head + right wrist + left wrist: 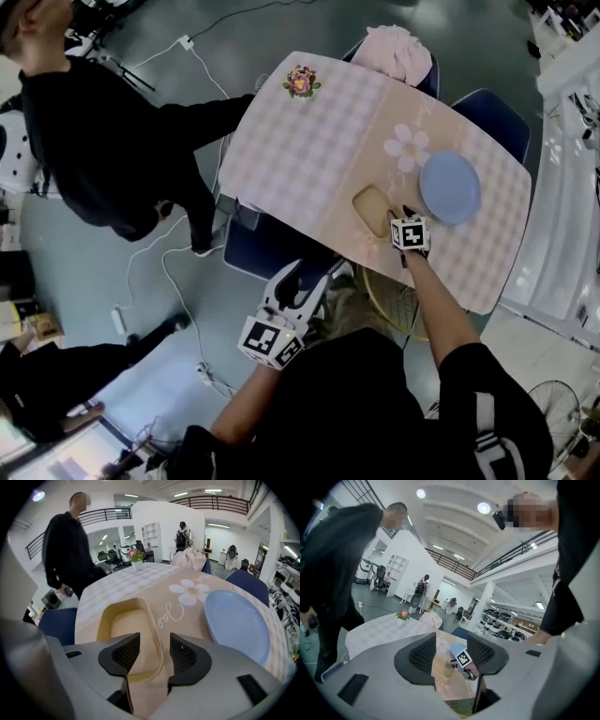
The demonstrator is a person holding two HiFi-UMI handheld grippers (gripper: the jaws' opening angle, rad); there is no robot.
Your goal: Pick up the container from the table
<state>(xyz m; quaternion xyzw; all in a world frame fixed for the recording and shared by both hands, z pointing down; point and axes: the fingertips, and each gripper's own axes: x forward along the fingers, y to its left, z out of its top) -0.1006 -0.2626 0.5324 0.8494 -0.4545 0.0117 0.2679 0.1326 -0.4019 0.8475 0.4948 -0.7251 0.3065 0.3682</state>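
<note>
Head view: we are looking down on the table (309, 141), where the tan container (372, 208) is lying at 9 o'clock of the blue plate (450, 187), just beside it. We are holding the right gripper (399, 216) at the container's 5 o'clock edge. The left gripper (302, 277) is hanging off the table, at 7 o'clock of the container and well apart from it. A flower pot (301, 82) is standing near the table's 11 o'clock edge, and a person (94, 141) in black is standing at 9 o'clock of the table.

Left gripper view: we are keeping the left gripper (451, 653) with its jaws wide and nothing is sitting between them. Through the gap the plate (456, 647) and the right gripper's cube (462, 658) are showing at 12 o'clock.

Right gripper view: the right gripper (154, 656) is hovering with jaws at a middling gap, straddling the container (126, 630). Its right rim is running up between them, the left jaw over the hollow, the right jaw outside. We cannot tell whether either jaw is touching the rim. The plate (239, 625) is lying at 3 o'clock and the flower pot (136, 557) at 12 o'clock.
</note>
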